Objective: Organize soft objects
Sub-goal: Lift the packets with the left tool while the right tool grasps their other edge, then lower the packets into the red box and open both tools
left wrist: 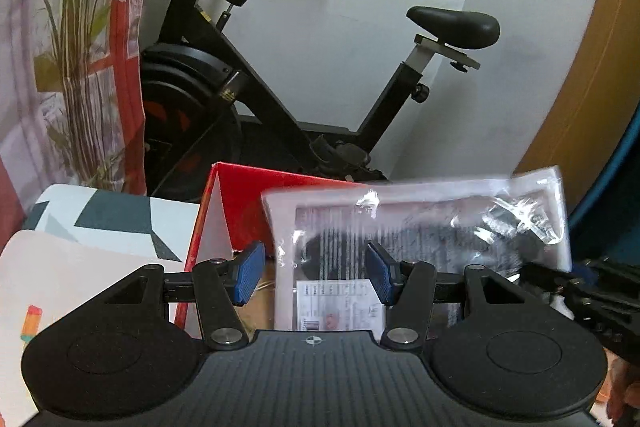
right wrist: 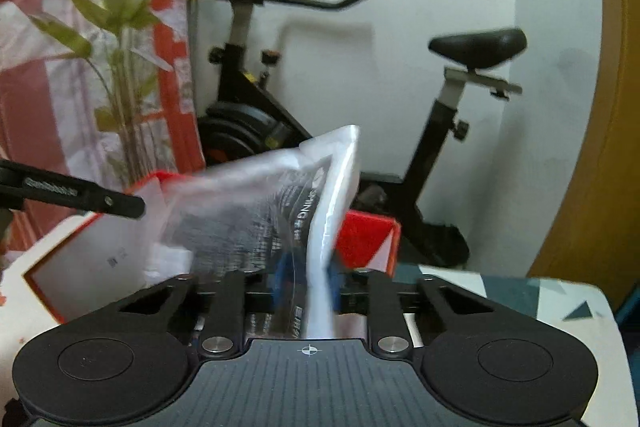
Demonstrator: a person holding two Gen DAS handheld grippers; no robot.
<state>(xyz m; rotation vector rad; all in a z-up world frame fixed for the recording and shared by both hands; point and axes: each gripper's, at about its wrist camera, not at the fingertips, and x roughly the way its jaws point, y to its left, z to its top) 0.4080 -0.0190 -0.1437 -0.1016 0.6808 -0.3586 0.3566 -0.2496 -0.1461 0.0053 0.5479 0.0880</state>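
Blue fingers (right wrist: 334, 287) on my right gripper (right wrist: 306, 287) are pinched tight on the edge of a clear plastic bag (right wrist: 256, 203). That bag has something dark and a printed paper inside. It hangs up in the air over a red and white box (right wrist: 372, 239), and it looks blurry. From my left side I see the same bag (left wrist: 420, 227) standing tall in front of me, just past my left gripper (left wrist: 316, 275). My left fingers (left wrist: 250, 273) are spread apart and hold nothing. I see the box (left wrist: 248, 211) behind them, sitting on a table with a white and grey cloth (left wrist: 116, 219). Behind all of it stands a black exercise bike (left wrist: 280, 67) by a white wall. A green plant (left wrist: 76, 67) is on the left by a red and pink curtain (left wrist: 128, 27).
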